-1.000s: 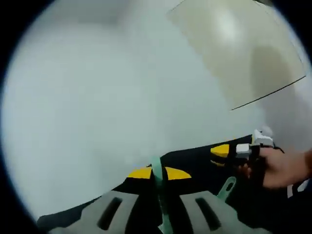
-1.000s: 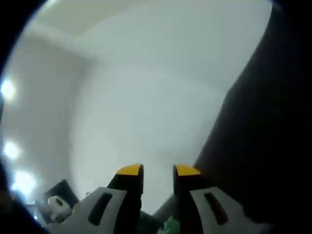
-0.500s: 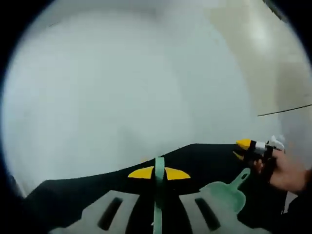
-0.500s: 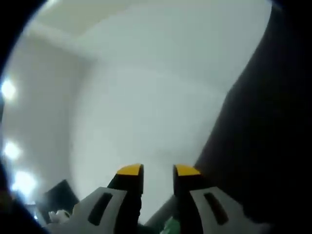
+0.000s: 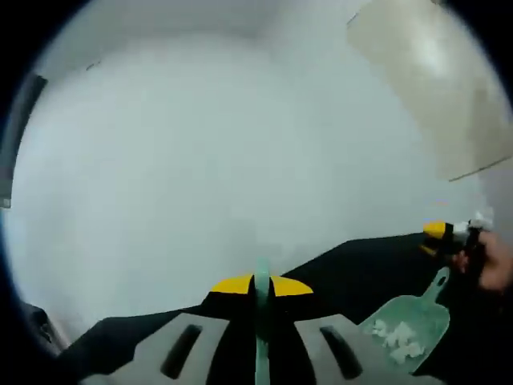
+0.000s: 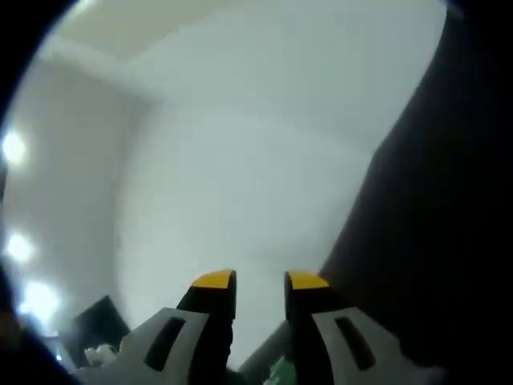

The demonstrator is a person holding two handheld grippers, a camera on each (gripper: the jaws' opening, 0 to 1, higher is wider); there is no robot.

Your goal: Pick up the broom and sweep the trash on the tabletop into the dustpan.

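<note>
My left gripper (image 5: pixel 262 285) is shut on the broom's thin green handle (image 5: pixel 261 349), which runs up between its yellow-tipped jaws. The broom's head is hidden. To the lower right, over the black tabletop (image 5: pixel 345 269), the green dustpan (image 5: pixel 417 317) holds several white scraps of trash (image 5: pixel 397 338). Its handle (image 5: pixel 439 282) rises to my right gripper (image 5: pixel 439 233), which a hand (image 5: pixel 498 263) holds. In the right gripper view, my right gripper (image 6: pixel 260 279) has its jaws close together on the green dustpan handle (image 6: pixel 279 370) low between them.
A white wall (image 5: pixel 200 160) stands behind the table, with a beige panel (image 5: pixel 433 72) at the upper right. In the right gripper view a dark mass (image 6: pixel 433 241) covers the right side. A black corner (image 6: pixel 96 317) with white bits (image 6: pixel 100 353) sits lower left.
The left gripper view has swung, and the dustpan now sits further right with white scraps showing inside it. The right gripper view is almost the same.
</note>
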